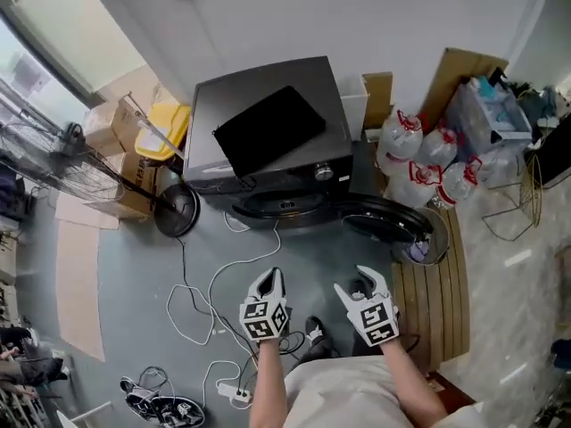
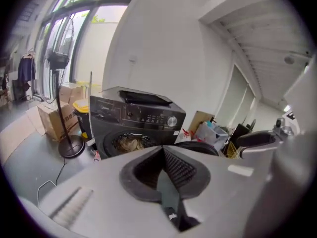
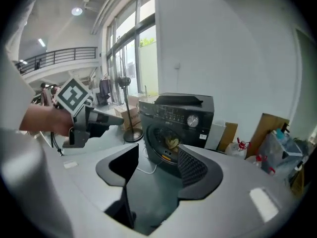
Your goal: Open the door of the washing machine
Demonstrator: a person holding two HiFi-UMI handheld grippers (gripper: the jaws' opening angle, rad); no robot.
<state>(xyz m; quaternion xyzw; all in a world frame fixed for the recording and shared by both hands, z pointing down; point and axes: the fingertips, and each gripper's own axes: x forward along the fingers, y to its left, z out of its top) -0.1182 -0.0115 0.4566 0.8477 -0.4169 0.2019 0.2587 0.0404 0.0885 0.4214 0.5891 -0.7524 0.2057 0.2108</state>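
We are seeing the washing machine [image 1: 268,132] with its door [image 1: 388,219] hanging open (laundry [image 2: 130,143] inside). We are angling 2 tools downward: left gripper [image 1: 268,282] pinched together, right gripper [image 1: 359,283] spread, empty.

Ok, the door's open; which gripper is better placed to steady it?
Right, probably. The right gripper sits just short of the open door, jaws apart and empty. The left gripper is shut and lines up with the drum instead.

Ahead of you the washing machine [image 1: 308,80] stood before the wall [image 1: 268,16], its door [image 1: 384,219] swung out to the right; a fan stand [image 1: 176,210] stood left, water bottles [image 1: 419,159] right.
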